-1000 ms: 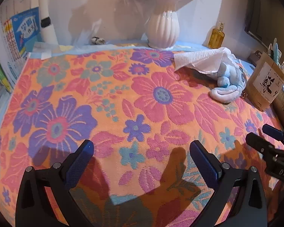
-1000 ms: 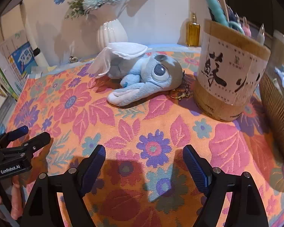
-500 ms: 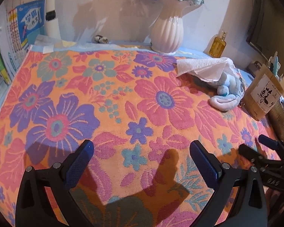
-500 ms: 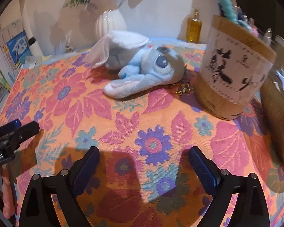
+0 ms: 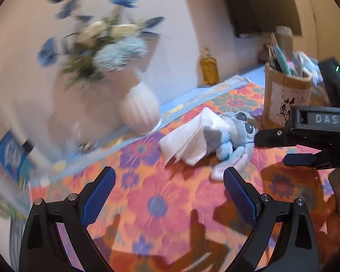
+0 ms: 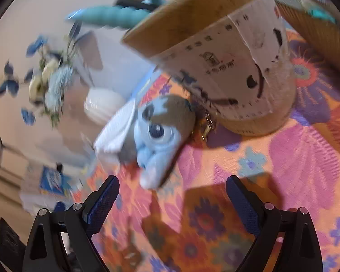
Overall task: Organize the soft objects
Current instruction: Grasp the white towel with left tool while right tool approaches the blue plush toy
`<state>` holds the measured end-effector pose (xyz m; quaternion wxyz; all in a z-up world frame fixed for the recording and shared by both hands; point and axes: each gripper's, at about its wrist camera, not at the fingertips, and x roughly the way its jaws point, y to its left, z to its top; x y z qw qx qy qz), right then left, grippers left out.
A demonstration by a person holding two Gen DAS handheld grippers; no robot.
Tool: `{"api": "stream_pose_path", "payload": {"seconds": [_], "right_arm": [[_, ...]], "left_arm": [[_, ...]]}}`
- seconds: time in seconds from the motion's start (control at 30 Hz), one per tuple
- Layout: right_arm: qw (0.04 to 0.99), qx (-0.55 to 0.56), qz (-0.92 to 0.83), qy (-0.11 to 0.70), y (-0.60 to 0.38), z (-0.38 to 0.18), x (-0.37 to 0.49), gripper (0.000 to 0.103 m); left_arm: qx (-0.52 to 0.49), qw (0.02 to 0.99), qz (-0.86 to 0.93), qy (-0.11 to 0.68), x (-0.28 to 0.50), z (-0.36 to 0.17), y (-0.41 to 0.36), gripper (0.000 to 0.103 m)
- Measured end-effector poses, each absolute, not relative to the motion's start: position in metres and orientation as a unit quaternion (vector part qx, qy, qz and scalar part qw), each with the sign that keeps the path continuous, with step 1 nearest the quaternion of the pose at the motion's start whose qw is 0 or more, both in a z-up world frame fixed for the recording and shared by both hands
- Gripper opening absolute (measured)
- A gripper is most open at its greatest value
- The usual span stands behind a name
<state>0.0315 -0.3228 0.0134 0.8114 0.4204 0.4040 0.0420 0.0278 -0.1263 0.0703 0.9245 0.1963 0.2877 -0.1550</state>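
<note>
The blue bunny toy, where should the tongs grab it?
Probably the blue bunny toy by its round head, coming from the near, open side. A white cloth covers its back and the wooden pen holder crowds the far side.

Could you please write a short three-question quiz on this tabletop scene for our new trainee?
1. True or false: the white cloth lies partly over the blue plush toy.
2. What stands just behind the toy's head? A) wooden pen holder B) white vase C) amber bottle
3. Fill in: between the pads of the right claw there is ____.

Key: 1 true; 2 A; 3 nothing, only floral cloth beneath.
</note>
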Motion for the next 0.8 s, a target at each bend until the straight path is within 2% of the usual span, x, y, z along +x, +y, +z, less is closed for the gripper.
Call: {"api": "stream_pose_path", "payload": {"seconds": [0.07,0.2,0.37,0.4,0.43,0.47,0.67,0.73,0.8], "right_arm": [[0.819,0.416,0.040,0.393,-0.320,0.015,0.037,0.095],[0.822,0.427,0.033,0.375,-0.323,0.013,0.051,0.095],[0.837,0.424,0.010,0.347,-0.316,0.010,0.066,0.095],[0.842,0.416,0.005,0.344,-0.313,0.010,0.065,0.095],[0.848,0.404,0.000,0.342,-0.309,0.011,0.065,0.095],[0.852,0.397,-0.003,0.341,-0.306,0.011,0.066,0.095],[0.869,0.343,-0.030,0.356,-0.289,0.014,0.069,0.093],[0.874,0.318,-0.028,0.367,-0.279,0.015,0.079,0.078],[0.872,0.284,0.018,0.398,-0.261,0.014,0.092,0.040]], "left_arm": [[0.184,0.919,-0.177,0.300,0.048,0.063,-0.134,0.085],[0.151,0.913,-0.202,0.321,0.087,0.054,-0.141,0.082],[0.149,0.908,-0.225,0.321,0.109,0.051,-0.153,0.061],[0.149,0.908,-0.228,0.319,0.109,0.051,-0.154,0.052],[0.149,0.906,-0.235,0.320,0.112,0.050,-0.156,0.025],[0.147,0.904,-0.237,0.324,0.114,0.049,-0.157,0.008],[0.095,0.922,-0.191,0.323,0.106,0.060,-0.124,0.008],[0.081,0.928,-0.171,0.322,0.097,0.067,-0.105,0.008],[0.073,0.932,-0.151,0.321,0.080,0.069,-0.085,0.008]]}}
